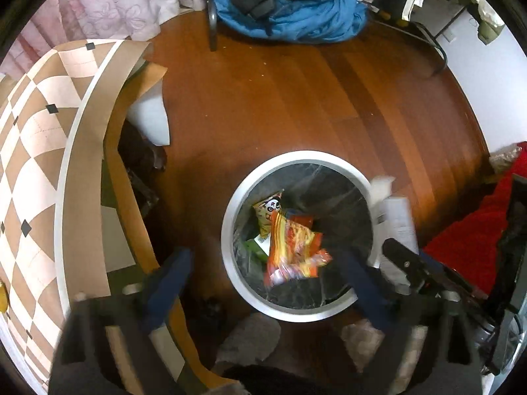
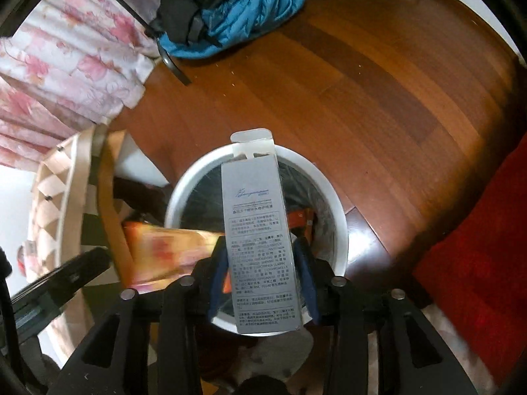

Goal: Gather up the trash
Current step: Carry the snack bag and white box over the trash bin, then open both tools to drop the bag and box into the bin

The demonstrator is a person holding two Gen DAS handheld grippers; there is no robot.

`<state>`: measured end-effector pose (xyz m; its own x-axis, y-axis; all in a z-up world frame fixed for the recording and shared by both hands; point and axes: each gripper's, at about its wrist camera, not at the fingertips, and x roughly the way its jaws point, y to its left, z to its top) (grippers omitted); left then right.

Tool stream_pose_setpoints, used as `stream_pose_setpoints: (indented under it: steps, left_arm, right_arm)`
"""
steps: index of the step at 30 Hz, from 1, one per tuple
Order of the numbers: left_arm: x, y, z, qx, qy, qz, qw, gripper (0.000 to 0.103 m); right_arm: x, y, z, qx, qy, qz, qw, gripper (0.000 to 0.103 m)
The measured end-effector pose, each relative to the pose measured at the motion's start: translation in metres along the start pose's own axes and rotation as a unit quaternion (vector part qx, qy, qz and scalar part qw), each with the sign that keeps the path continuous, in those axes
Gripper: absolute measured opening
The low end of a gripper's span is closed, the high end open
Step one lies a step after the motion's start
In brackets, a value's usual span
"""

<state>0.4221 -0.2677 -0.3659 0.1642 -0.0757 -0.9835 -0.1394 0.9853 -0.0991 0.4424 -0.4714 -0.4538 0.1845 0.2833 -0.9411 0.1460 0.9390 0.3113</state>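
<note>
A round white trash bin (image 1: 227, 230) with a black liner stands on the wooden floor. My left gripper (image 1: 266, 263) is open above it, its blue fingers (image 1: 171, 273) spread wide. An orange snack wrapper (image 1: 293, 250), blurred, is in the air between them over the bin. A panda-print packet (image 1: 268, 210) lies in the bin. My right gripper (image 2: 262, 263) is shut on a tall grey carton box (image 2: 260, 237) with printed text, held over the bin (image 2: 336, 217). The box also shows in the left wrist view (image 1: 397, 217). The wrapper shows blurred at the left of the right wrist view (image 2: 164, 250).
A table with a checkered cloth (image 1: 42, 164) stands to the left, close to the bin. A blue and black pile of clothes (image 1: 290, 10) lies on a chair at the back. A red blanket (image 1: 474, 240) lies at the right. Pink curtains (image 2: 59, 65) hang at the back left.
</note>
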Motion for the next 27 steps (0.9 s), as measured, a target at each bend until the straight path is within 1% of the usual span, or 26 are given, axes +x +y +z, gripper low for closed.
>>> stream_pose_setpoints:
  steps: [1,2,4,5,6,8,10,12,14,19,27]
  left_arm:
    - [0.000,0.000,-0.002,-0.001,0.002,0.006,1.0000,0.096]
    - [-0.002,0.001,-0.005,-0.001,0.003,0.013,0.9999,0.096]
    - [-0.004,0.004,-0.007,0.004,-0.001,0.023,0.9997,0.096]
    - [-0.006,0.004,-0.008,0.007,-0.005,0.027,0.9996,0.096]
    - [-0.008,0.004,-0.011,0.010,-0.006,0.031,0.9994,0.096]
    - [-0.013,0.006,-0.013,0.013,-0.014,0.040,0.9990,0.096]
    - [-0.021,0.005,-0.019,0.019,-0.030,0.049,0.9981,0.096]
    - [-0.029,0.004,-0.024,0.022,-0.045,0.062,0.9968,0.096]
    - [-0.037,0.003,-0.028,0.023,-0.055,0.068,0.9959,0.096]
    - [-0.051,0.002,-0.035,0.018,-0.067,0.062,0.9957,0.096]
    - [-0.076,0.001,-0.042,0.018,-0.084,0.050,0.9951,0.096]
  right_arm:
    - [0.000,-0.001,-0.002,0.000,0.000,0.000,1.000,0.092]
    - [0.000,-0.002,-0.004,0.001,0.001,-0.003,1.000,0.095]
    - [-0.001,-0.004,-0.005,0.004,0.005,-0.008,1.000,0.095]
    - [-0.002,-0.005,-0.007,0.005,0.010,-0.019,1.000,0.097]
    - [-0.005,-0.006,-0.009,0.004,0.014,-0.028,1.000,0.103]
    - [-0.010,-0.006,-0.013,0.004,0.019,-0.043,0.999,0.103]
    - [-0.017,-0.004,-0.019,0.001,0.026,-0.056,0.998,0.103]
    - [-0.024,-0.001,-0.023,-0.003,0.030,-0.061,0.998,0.103]
    - [-0.031,0.001,-0.029,-0.006,0.035,-0.066,0.997,0.103]
    - [-0.049,0.008,-0.044,-0.020,0.041,-0.075,0.996,0.103]
    - [-0.077,0.016,-0.056,-0.025,0.028,-0.081,0.996,0.103]
